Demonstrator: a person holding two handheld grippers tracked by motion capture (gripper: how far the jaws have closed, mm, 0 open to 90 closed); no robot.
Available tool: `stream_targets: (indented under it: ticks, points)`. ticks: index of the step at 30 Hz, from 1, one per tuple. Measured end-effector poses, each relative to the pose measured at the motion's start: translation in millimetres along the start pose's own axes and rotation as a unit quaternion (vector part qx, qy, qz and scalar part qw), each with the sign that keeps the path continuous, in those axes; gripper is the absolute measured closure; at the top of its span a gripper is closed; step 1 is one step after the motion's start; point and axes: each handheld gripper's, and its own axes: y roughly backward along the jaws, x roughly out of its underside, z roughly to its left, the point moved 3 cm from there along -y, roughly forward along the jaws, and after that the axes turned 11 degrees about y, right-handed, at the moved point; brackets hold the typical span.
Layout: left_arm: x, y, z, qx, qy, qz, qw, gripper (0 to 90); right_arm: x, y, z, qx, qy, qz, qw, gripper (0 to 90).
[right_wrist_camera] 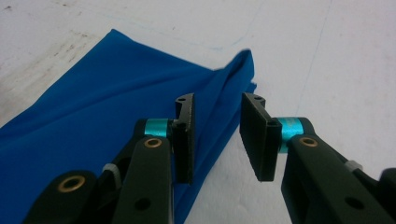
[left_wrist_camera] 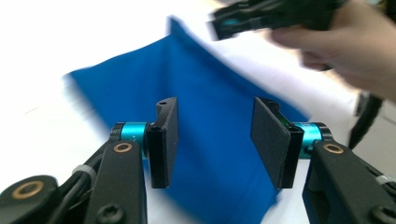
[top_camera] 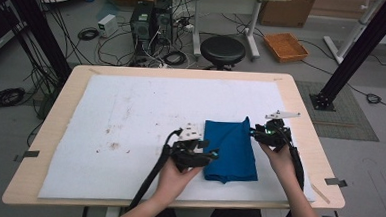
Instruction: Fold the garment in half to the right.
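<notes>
A folded blue cloth (top_camera: 230,149) lies on the white mat (top_camera: 130,115), right of the middle. My left gripper (top_camera: 209,154) is at the cloth's left edge; in the left gripper view its jaws stand open over the cloth (left_wrist_camera: 215,116), nothing between them. My right gripper (top_camera: 256,133) is at the cloth's far right corner. In the right gripper view its jaws are open above the cloth's right edge (right_wrist_camera: 116,107), where a raised fold peaks near the corner. The other hand and gripper (left_wrist_camera: 275,14) appear at the top of the left gripper view.
The mat covers a wooden table (top_camera: 301,114), stained left of centre. Behind the table stand a black stool (top_camera: 222,50), computer towers (top_camera: 150,21) with tangled cables, and an orange tray (top_camera: 286,46) on the floor. A black frame post (top_camera: 354,52) rises at the right.
</notes>
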Motion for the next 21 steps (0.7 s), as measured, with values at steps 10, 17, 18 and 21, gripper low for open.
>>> stream_targets:
  ticks: [10,17,18,21]
  points:
    - [22.4,41.3,54.3,-0.058,0.04,-0.006,0.9975,50.9,-22.8,-26.4,-14.0,0.002,-0.055,-0.013,0.9984,67.9]
    - [26.4,44.2,59.7,-0.058,0.044,-0.003,0.9974,50.6,-26.5,-50.4,-12.0,0.024,-0.03,0.03,0.9988,88.6]
    - [26.7,44.8,60.4,-0.057,0.045,-0.002,0.9974,50.6,-25.6,-50.3,-13.1,0.028,-0.031,0.03,0.9986,88.9]
    - [27.2,46.2,62.8,-0.058,0.05,-0.005,0.9971,50.5,-20.6,-47.0,-20.2,0.032,-0.049,0.024,0.998,89.2]
